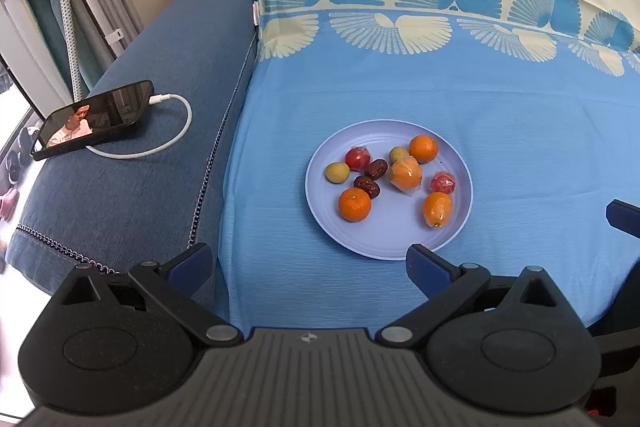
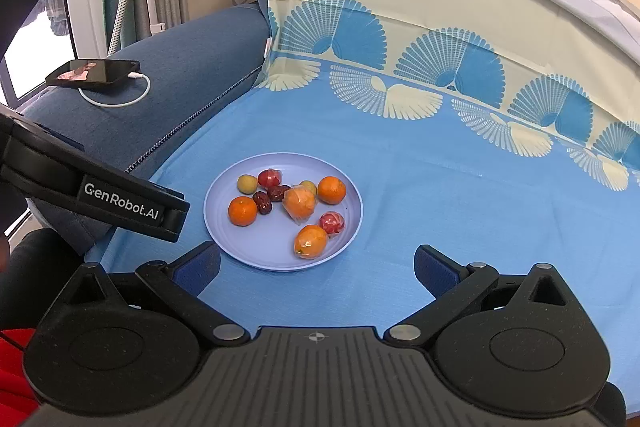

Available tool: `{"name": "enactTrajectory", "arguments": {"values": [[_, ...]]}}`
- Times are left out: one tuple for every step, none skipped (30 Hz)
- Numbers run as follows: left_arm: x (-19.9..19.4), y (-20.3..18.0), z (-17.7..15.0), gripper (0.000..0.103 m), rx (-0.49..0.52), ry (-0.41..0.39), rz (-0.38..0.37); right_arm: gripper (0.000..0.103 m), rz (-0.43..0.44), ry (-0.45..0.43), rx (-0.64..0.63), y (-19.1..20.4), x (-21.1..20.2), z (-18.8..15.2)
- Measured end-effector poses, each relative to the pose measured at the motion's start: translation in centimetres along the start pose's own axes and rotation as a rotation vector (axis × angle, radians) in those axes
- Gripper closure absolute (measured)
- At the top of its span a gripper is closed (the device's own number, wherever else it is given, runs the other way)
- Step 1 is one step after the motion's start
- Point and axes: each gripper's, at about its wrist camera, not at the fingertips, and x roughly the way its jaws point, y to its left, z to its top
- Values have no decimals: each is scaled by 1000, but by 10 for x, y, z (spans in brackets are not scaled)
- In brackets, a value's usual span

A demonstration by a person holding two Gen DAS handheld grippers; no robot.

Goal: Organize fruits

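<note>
Both tools wide apart – left tool (image 1: 308,263), right tool (image 2: 316,267) – w/ fruit on plate (image 1: 400,239).

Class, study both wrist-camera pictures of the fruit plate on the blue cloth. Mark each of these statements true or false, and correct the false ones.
1. The round pale lilac plate holds two dark red wrinkled dates. True.
2. The left gripper is shut on an orange. False: its jaws stand open and hold nothing.
3. The black phone on the dark blue cushion has a white cable plugged in. True.
4. The right gripper is shut. False: it is open, short of the plate.
5. Some fruit lies on the cloth. False: all lies on the plate.
</note>
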Motion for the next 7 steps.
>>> {"name": "enactTrajectory", "arguments": {"values": [[0, 1, 0, 0, -2, 1, -2, 1, 0, 0, 0, 0, 0, 0], [0, 1, 0, 0, -6, 0, -6, 1, 0, 1, -1, 0, 0, 0], [0, 2, 0, 0, -8, -2, -7, 1, 0, 2, -2, 0, 0, 0], [0, 2, -1, 0, -10, -6, -6, 1, 1, 2, -3, 0, 0, 0], [-1, 2, -1, 0, -10, -8, -2, 1, 2, 2, -2, 0, -1, 0], [0, 2, -1, 0, -9, -6, 0, 1, 3, 3, -3, 1, 0, 1], [0, 2, 0, 0, -9, -4, 1, 1, 3, 4, -2, 1, 0, 1]]}}
